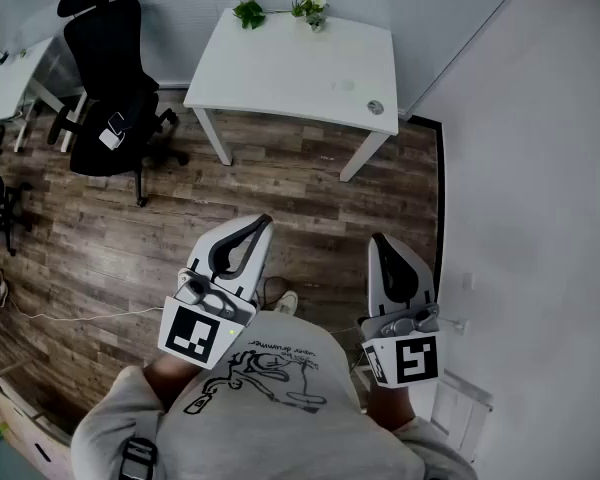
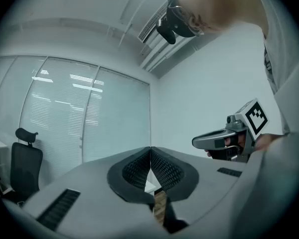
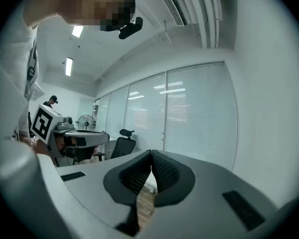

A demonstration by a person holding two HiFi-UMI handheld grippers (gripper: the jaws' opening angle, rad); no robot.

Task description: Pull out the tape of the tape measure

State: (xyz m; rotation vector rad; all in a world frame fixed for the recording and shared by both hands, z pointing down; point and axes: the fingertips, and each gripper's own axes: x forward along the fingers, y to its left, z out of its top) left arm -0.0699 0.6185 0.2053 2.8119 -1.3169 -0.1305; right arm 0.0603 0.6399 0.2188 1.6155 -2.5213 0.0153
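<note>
Holding my left claw (image 1: 252,230) and my right claw (image 1: 380,243) low in the frame, both pressed together, with nothing inside them.

Light: bright, cool, even; ceiling lamps (image 3: 77,31) burn overhead.
Glare: lamp reflections streak the glass wall (image 2: 65,113).
Shadows: soft, under the desk (image 1: 300,68).
Edges: heavy fisheye bending; black corners in the gripper views.
Focus: nearest surfaces slightly soft.
</note>
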